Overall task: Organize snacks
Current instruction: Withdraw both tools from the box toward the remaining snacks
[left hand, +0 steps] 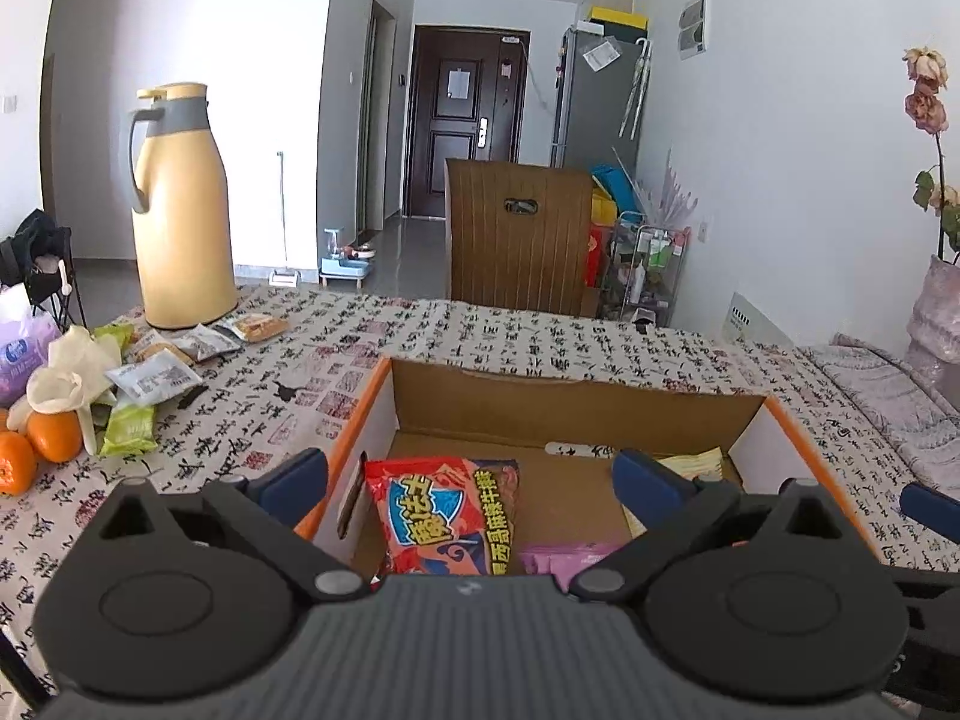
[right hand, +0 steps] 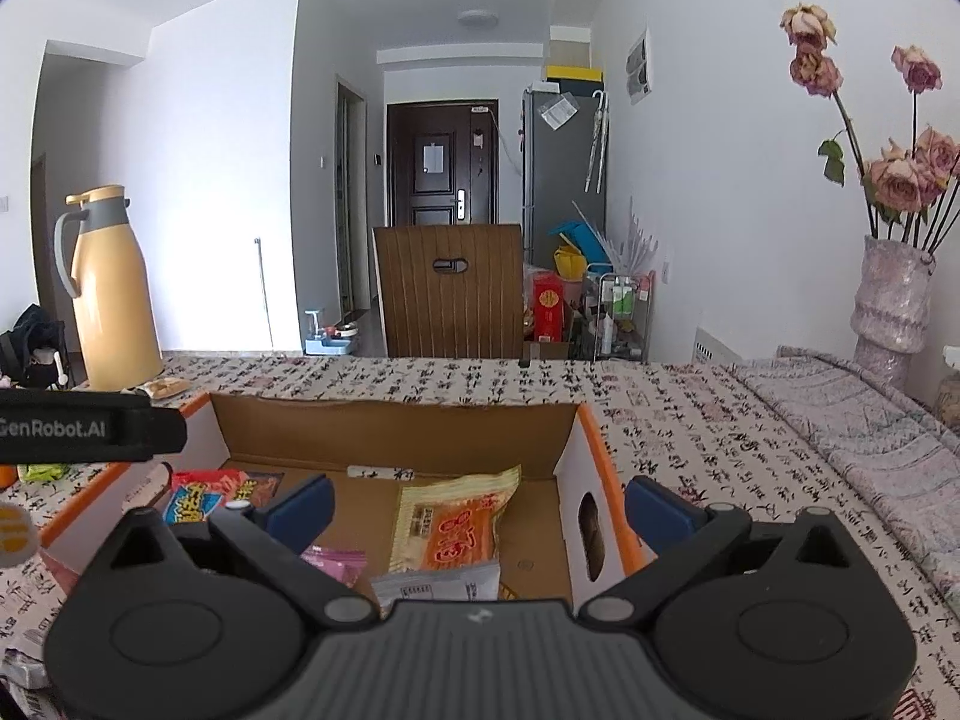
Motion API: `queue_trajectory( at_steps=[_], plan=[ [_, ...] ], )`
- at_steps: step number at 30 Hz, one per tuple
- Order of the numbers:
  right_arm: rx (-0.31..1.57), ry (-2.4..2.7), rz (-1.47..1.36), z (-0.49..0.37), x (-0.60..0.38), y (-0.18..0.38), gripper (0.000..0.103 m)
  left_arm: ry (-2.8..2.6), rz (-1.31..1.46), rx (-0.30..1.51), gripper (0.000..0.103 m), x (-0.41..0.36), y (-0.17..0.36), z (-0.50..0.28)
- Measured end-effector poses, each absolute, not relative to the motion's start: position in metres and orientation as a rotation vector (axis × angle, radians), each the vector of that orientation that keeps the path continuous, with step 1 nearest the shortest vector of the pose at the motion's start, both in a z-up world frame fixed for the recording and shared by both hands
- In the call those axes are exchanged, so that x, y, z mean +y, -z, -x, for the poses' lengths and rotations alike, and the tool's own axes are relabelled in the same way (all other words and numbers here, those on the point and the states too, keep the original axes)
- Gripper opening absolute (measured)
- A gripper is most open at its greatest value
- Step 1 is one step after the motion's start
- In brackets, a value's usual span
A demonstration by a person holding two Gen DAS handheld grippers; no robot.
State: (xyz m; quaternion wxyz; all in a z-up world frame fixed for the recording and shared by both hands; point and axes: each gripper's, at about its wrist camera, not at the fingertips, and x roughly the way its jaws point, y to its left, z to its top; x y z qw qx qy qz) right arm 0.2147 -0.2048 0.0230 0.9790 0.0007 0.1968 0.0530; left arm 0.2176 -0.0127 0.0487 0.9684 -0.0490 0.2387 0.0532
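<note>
An open cardboard box with orange edges sits on the patterned tablecloth. Inside lie a red snack bag, a pink packet, a yellow-orange packet and a small white packet. My left gripper is open and empty above the box's left part. My right gripper is open and empty above its right part. Several loose snack packets lie on the table to the left of the box.
A yellow thermos jug stands at the table's far left. Oranges and a plastic bag lie at the left edge. A vase of dried roses stands at the right. A brown chair is behind the table.
</note>
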Motion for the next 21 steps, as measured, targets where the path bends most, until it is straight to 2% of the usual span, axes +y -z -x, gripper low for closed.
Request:
queue_trajectory(
  at_steps=[21],
  plan=[
    [0.38,-0.12,-0.012,-0.153,-0.217,-0.036,0.103,-0.1,0.055,0.431,0.103,-0.023,-0.074,-0.153]
  ],
)
